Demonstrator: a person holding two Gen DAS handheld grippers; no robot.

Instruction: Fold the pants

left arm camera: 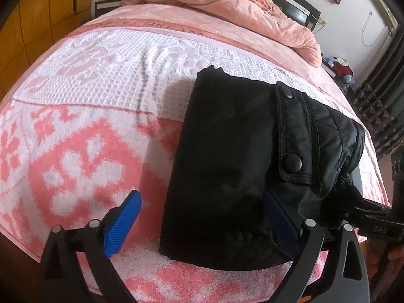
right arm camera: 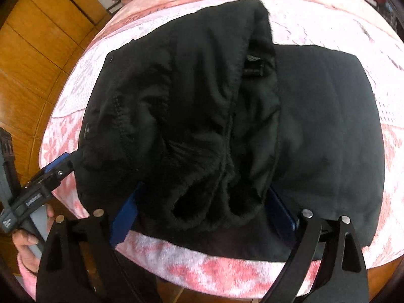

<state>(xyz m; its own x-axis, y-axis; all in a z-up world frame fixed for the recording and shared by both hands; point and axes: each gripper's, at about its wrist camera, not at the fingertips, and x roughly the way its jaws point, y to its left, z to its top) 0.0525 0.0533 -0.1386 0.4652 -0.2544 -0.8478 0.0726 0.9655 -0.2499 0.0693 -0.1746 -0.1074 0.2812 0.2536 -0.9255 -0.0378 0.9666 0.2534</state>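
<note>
Folded black pants [left arm camera: 227, 156], long axis running away across bed [left arm camera: 83, 116]

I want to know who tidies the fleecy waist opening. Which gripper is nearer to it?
Right. The right gripper stands open astride the fleecy waist opening. The left gripper straddles the pants' smooth folded edge, beside that opening.

Black pants [left arm camera: 227, 164] – matt cloth, fleecy lining, terry bedspread [left arm camera: 75, 139], ribbed plastic pads [left arm camera: 123, 227]
</note>
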